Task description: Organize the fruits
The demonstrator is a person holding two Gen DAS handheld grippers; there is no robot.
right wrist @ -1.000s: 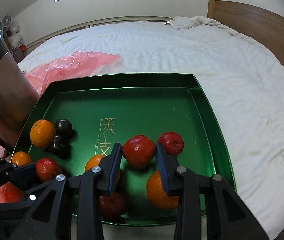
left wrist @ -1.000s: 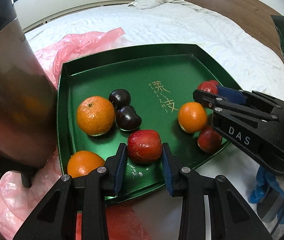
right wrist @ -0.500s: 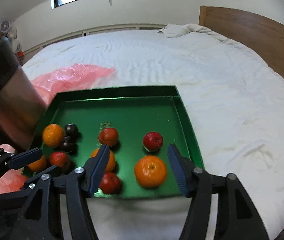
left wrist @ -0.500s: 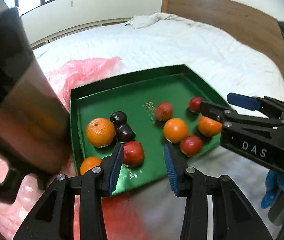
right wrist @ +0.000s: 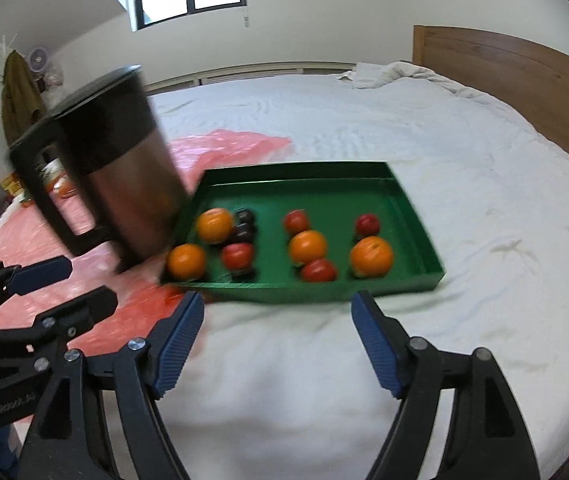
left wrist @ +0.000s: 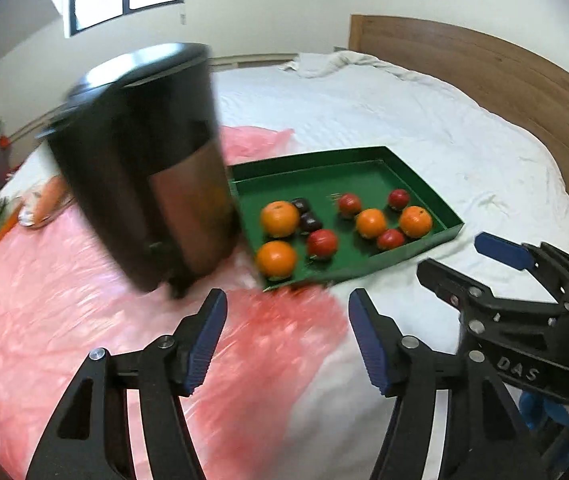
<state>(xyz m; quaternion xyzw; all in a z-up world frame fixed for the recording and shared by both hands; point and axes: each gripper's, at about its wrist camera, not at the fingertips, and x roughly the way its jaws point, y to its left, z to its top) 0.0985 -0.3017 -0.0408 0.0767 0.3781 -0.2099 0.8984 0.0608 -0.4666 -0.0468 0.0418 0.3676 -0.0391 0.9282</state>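
A green tray [left wrist: 424, 184] [right wrist: 404, 196] lies on the white bed and holds several fruits: oranges [left wrist: 279, 218] [right wrist: 371, 255], red apples [left wrist: 321, 243] [right wrist: 237, 255] and two dark plums [left wrist: 309, 222] [right wrist: 243, 232]. My left gripper [left wrist: 287, 338] is open and empty, held back from the tray's near edge over pink plastic. My right gripper [right wrist: 277, 342] is open and empty, in front of the tray over the white sheet. Each gripper shows in the other's view: the right gripper [left wrist: 480, 264], the left gripper [right wrist: 68, 284].
A tall dark metal jug [left wrist: 144, 176] [right wrist: 116, 176] with a handle stands left of the tray on a pink plastic sheet [left wrist: 44, 300] [right wrist: 240, 144]. A plate with carrots [left wrist: 44, 204] lies far left. A wooden headboard [left wrist: 484, 68] runs along the right.
Both grippers have let go of the red apples, opened wide and pulled back from the tray. The fruits stay in the tray.
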